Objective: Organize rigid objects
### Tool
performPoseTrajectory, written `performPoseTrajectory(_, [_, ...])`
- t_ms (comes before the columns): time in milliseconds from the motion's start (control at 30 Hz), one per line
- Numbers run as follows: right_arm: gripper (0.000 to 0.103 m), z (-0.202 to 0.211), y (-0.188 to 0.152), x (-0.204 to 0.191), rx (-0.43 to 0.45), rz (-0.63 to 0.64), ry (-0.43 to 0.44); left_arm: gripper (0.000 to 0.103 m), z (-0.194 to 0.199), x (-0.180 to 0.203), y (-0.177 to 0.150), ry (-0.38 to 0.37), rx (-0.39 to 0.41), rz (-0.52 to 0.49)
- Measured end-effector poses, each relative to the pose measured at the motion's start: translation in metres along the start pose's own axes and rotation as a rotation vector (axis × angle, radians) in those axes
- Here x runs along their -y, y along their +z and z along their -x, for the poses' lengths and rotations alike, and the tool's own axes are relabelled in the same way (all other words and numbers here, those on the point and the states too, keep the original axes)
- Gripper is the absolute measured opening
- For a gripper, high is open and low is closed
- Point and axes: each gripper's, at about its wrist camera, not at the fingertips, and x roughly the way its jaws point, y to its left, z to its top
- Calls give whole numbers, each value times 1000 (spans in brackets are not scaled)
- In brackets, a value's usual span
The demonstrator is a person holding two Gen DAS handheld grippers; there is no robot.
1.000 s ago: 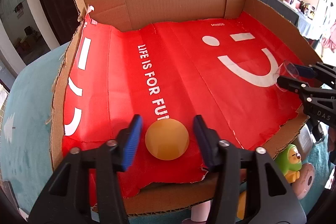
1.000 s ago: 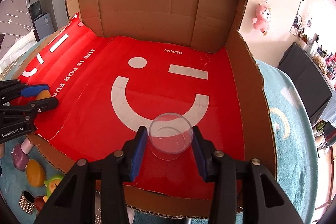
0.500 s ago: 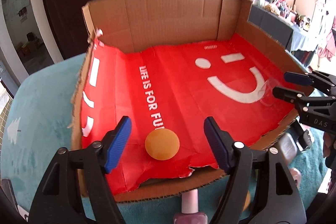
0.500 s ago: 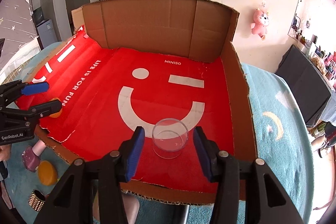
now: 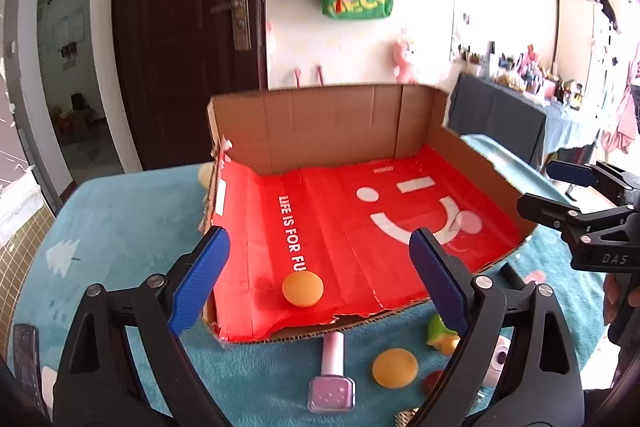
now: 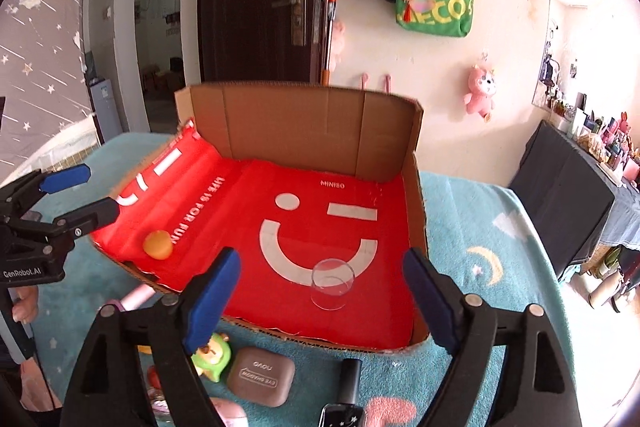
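Above the near edge of the cardboard box (image 5: 332, 115), the left gripper (image 5: 318, 267) hangs with its blue-padded jaws spread wide and nothing between them. Ahead of it, on the red liner (image 5: 332, 227) at the front left of the box, lies the orange disc (image 5: 302, 290), clear of both pads. The right gripper (image 6: 320, 291) is held the same way over the front right of the box, jaws released, and the clear glass cup (image 6: 332, 283) stands upright on the liner between and beyond them, untouched.

Each gripper also shows at the margin of the other's view, cut off by the frame. From the left wrist camera the cup is only a faint outline on the white smile print, hard to make out.

On the teal cloth (image 6: 472, 227) in front of the box sit a pink nail-polish bottle (image 5: 333, 371), a second orange disc (image 5: 395, 367), a green toy figure (image 6: 211, 355), a brown eyeshadow case (image 6: 261, 375) and what is probably a dark polish bottle (image 6: 347, 391), several partly hidden behind the gripper arms.
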Motion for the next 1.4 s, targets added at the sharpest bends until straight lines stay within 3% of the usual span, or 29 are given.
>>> performPoseTrajectory(233, [103, 55, -7, -15, 146, 23, -59, 97, 45, 6, -14, 22, 102, 25])
performPoseTrajectory(433, [103, 91, -28, -27, 245, 31, -112, 98, 76, 13, -34, 42, 164, 65])
performPoseTrajectory(633, [103, 115, -57, -34, 301, 8, -108, 100, 97, 26, -61, 69, 217, 55])
performPoseTrajectory(967, [103, 129, -115, -50, 342, -8, -123, 101, 95, 41, -110, 57, 181, 63])
performPoseTrajectory(1400, [103, 90, -182, -51, 302, -88, -104, 101, 75, 52, -163, 78, 143, 76])
